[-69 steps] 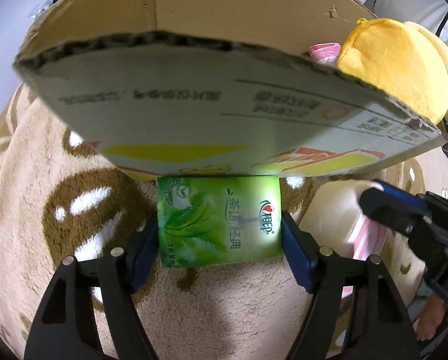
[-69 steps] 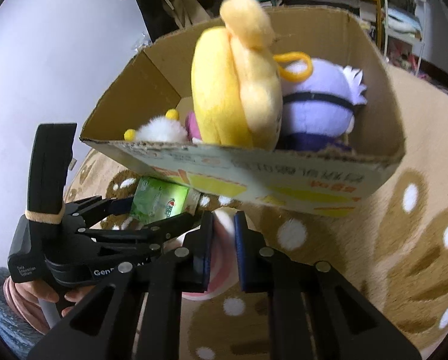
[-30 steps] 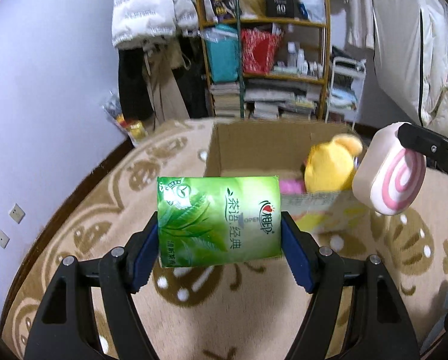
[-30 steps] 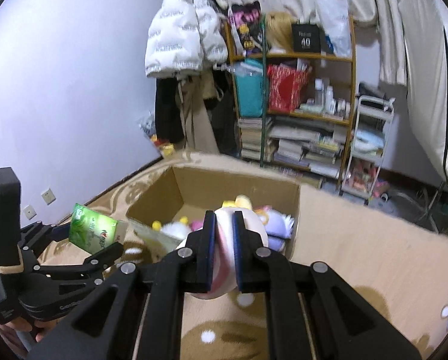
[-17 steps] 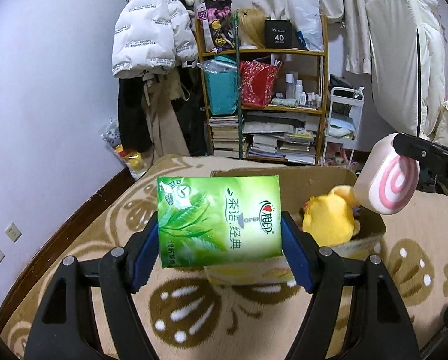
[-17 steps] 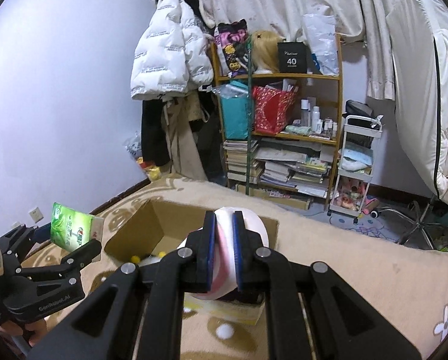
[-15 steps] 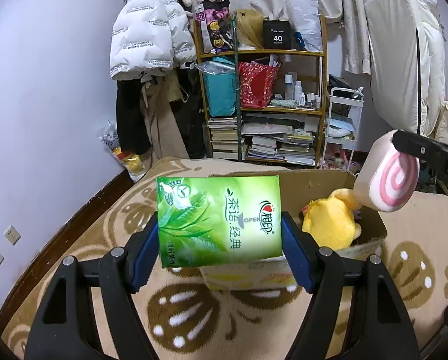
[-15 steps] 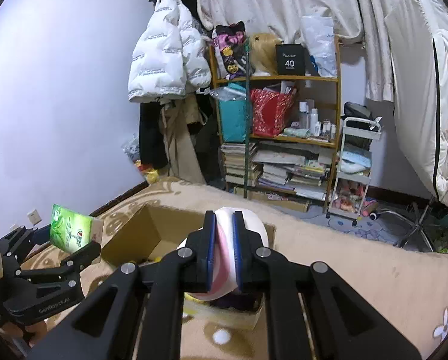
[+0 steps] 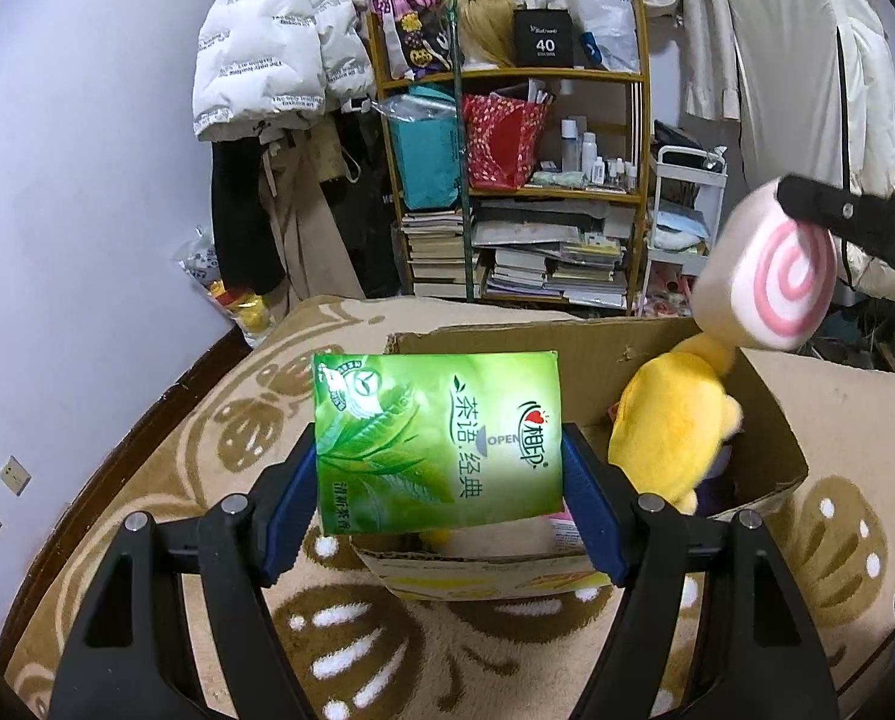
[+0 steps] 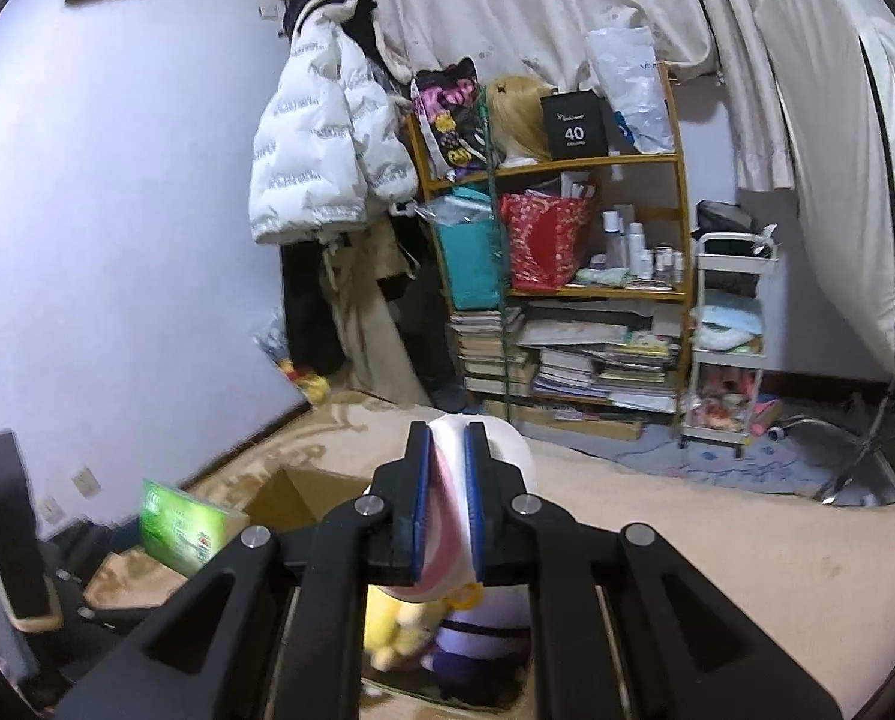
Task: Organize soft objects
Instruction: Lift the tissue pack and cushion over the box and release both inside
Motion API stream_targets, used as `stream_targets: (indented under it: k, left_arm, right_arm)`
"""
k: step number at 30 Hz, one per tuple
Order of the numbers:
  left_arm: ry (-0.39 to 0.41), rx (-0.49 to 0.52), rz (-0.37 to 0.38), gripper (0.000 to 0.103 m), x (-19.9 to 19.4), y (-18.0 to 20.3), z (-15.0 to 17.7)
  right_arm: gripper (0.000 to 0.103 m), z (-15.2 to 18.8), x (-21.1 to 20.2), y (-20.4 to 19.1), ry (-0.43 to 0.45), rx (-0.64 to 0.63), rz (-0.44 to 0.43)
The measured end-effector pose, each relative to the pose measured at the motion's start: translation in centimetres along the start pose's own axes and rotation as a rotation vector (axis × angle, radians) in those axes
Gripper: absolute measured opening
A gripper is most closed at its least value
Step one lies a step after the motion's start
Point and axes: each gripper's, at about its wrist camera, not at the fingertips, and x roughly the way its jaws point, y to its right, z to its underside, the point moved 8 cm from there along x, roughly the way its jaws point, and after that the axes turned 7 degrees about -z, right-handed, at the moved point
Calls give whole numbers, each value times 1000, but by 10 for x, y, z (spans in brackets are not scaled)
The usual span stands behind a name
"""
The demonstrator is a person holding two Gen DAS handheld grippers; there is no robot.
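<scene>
My left gripper (image 9: 438,471) is shut on a green tissue pack (image 9: 438,441) and holds it in the air over the near left side of an open cardboard box (image 9: 771,420). A yellow plush (image 9: 663,426) stands inside the box. My right gripper (image 10: 446,501) is shut on a white plush roll with a pink spiral (image 10: 507,450), held above the box; the roll also shows in the left wrist view (image 9: 768,294). In the right wrist view the green tissue pack (image 10: 180,522) is at lower left, and yellow and purple plush toys (image 10: 447,630) lie below the fingers.
The box stands on a beige patterned rug (image 9: 165,468). Behind it are a cluttered wooden shelf (image 9: 531,180), a white trolley (image 10: 729,348), a hung white puffer jacket (image 9: 267,42) and a purple wall (image 9: 57,210).
Both grippers have risen from rug level to above the box, each still holding its object. The view now looks down into the box and across the room.
</scene>
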Motion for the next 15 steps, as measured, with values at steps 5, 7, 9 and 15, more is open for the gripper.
stream_targets:
  k: [5,7,9,15]
  left_arm:
    - [-17,8,17,75,8,4,2]
    - [-24,13,19,75,11,5,3]
    - [-30,16,20,75,12,5,5]
    - [-56,13,28,75,17,4,6]
  right_arm:
    - [12,2,6,-14,13,0,-87]
    - [12,7,9,-21,5,6,-120]
    - [12,14,15,-28,-17,9,-150]
    - [15,32,27,-33,-66,4,-146]
